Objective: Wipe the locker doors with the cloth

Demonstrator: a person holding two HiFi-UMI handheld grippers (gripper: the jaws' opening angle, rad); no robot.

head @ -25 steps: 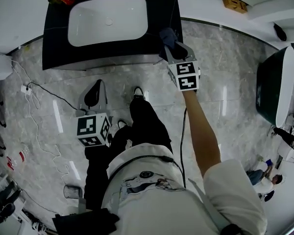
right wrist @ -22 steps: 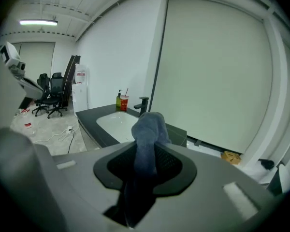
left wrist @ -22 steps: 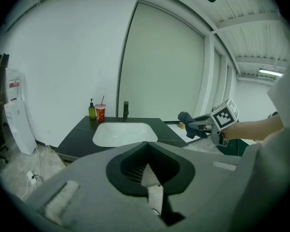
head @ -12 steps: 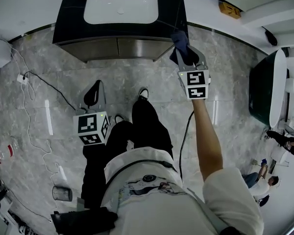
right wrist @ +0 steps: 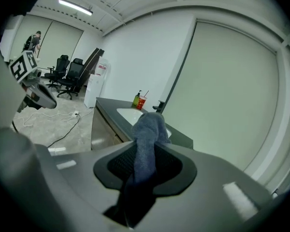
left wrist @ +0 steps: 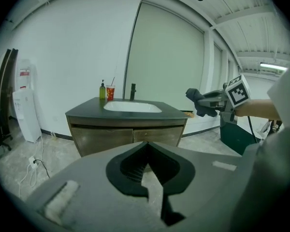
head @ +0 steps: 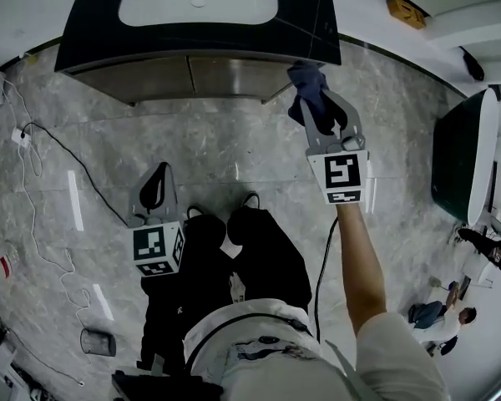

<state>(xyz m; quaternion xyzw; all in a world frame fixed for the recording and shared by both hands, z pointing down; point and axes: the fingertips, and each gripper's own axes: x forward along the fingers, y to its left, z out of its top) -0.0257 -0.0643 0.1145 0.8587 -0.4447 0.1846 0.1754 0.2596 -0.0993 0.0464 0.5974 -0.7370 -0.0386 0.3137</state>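
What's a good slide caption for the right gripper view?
The right gripper, jaws shut on a blue-grey cloth, faces the dark vanity and its white sink.

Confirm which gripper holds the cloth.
The right gripper, shut on the blue-grey cloth; the left gripper is shut on nothing.

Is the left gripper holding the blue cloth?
No, the cloth is pinched in the right gripper, while the left gripper is shut with nothing in it.

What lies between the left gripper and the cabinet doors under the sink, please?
Only bare marble floor separates the left gripper from the cabinet doors, as the head view shows.
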